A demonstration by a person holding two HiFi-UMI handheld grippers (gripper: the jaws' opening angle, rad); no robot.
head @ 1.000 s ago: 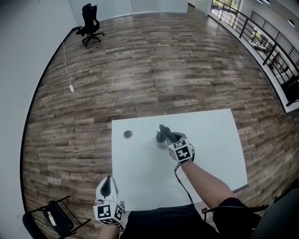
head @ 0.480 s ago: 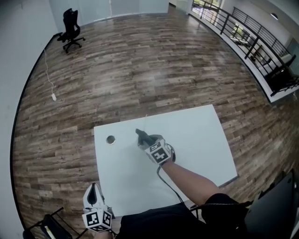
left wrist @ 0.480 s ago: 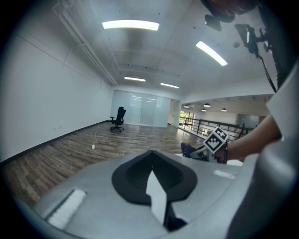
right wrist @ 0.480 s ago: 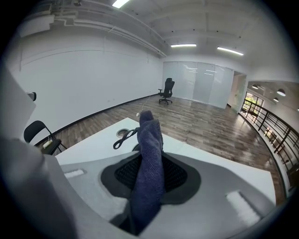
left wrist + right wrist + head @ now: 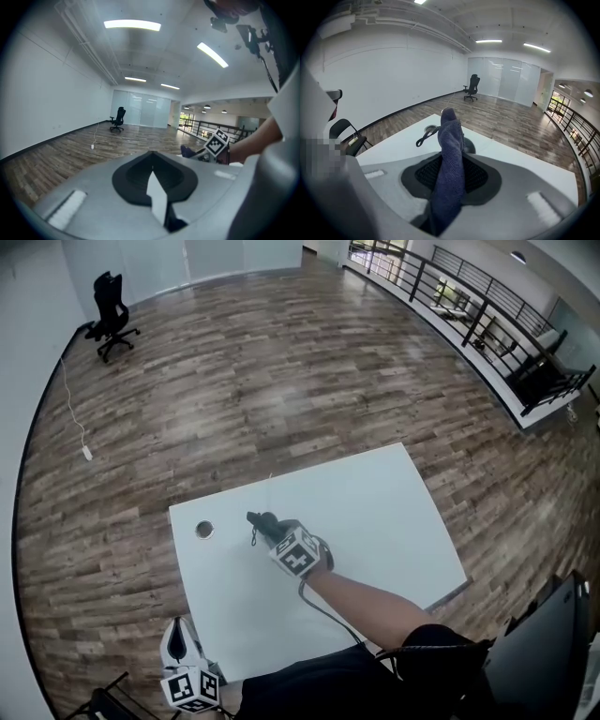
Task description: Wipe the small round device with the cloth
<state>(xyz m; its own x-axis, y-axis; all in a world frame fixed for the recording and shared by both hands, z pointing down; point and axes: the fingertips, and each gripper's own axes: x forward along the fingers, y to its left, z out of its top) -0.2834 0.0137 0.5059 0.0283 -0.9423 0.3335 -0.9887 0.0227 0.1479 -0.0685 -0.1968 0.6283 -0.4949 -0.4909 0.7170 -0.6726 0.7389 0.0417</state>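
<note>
My right gripper [image 5: 259,520] is over the middle-left of the white table [image 5: 394,521], shut on a dark blue cloth [image 5: 269,523]. In the right gripper view the cloth [image 5: 449,129] stands up between the jaws and hides most of a dark round device [image 5: 469,147] just beyond them. A looped black cord [image 5: 424,137] lies beside it. A small silver round disc [image 5: 204,530] sits farther left, apart from the cloth. My left gripper [image 5: 179,636] hangs off the table's near-left corner. Its jaws are shut with nothing in them [image 5: 152,180].
The table stands alone on a wooden floor. An office chair [image 5: 108,292] is far back left, with a cable [image 5: 75,418] along the wall. A railing [image 5: 469,306] runs at the right. A black folding chair [image 5: 344,133] stands left of the table.
The head view has swung, so the table sits lower and more to the left. My right gripper, still on the cloth, has moved a little nearer the silver disc. The left gripper stays low.
</note>
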